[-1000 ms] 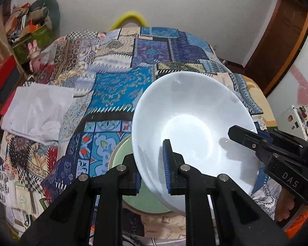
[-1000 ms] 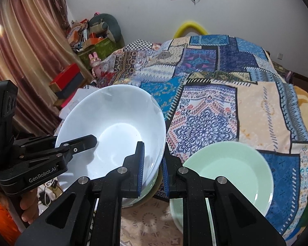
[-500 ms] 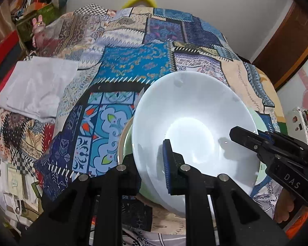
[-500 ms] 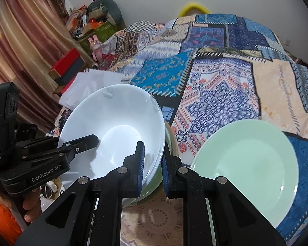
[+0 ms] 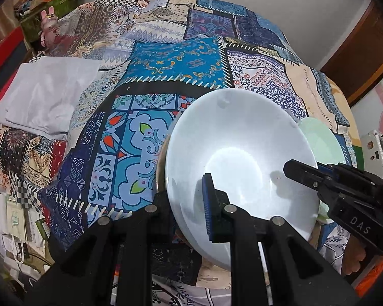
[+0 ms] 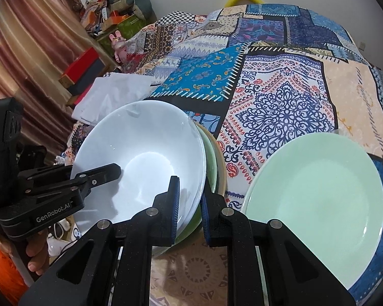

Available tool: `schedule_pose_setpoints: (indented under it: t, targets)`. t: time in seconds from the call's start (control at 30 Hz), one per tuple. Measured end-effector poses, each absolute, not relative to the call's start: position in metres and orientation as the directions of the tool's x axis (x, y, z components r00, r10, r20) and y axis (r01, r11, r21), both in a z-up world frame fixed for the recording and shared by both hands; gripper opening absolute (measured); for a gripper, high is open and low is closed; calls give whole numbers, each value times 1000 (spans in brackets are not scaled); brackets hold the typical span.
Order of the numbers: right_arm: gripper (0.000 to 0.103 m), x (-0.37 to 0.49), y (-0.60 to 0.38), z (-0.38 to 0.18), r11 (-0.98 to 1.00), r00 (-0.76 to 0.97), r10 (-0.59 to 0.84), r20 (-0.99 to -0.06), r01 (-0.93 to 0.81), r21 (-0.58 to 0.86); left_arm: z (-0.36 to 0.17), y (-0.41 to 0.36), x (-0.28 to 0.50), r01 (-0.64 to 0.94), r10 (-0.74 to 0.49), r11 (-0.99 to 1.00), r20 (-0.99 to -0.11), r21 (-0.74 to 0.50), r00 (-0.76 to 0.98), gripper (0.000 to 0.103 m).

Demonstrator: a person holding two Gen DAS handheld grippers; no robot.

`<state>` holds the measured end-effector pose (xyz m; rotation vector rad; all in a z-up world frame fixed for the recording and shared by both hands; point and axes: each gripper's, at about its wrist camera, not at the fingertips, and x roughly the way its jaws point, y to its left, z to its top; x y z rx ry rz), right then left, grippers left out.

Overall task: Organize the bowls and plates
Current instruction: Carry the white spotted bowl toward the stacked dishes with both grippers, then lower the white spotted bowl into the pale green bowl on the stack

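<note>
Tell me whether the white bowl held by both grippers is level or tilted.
Tilted. The white bowl leans over the green dishes beneath it, its inside facing the cameras, gripped at opposite rims by the left gripper and right gripper.

Even indoor light reaches both of my wrist views, brightest off the white bowl, whose base shows a soft glare patch. Finger shadows fall faintly inside it. Fisheye bending curves the quilt and blackens the corners. Focus holds sharp throughout; the curtain glows from behind.
</note>
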<state>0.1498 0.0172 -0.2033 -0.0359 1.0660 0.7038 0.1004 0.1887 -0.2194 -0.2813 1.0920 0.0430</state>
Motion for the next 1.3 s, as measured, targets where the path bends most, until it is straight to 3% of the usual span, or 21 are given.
schedule_pose_setpoints:
  t: [0.2,0.3,0.67,0.83,1.3]
  targets:
    - [14,149,19,-204,785,294,501,-814,-550,285,-214,188,100,-179,-77,968,-882,-178,464,17]
    - [14,150,18,-202,783,299,509,-807,-550,290,-204,187,97,-188,10,978,-873,-94,488,18]
    - [19,142,13,-182,799,381,472,-795,-567,202,-196,187,90,-152,-24,982,-862,-116,506,18]
    - [32,147,6,-177,809,415,462,-784,-559,181,-190,193,82,-170,-23,976,-840,-136,543,44]
    - [33,155,14,-214,800,321,456,-830,-556,225,-234,196,85,-173,-117,960,-877,-220,467,48]
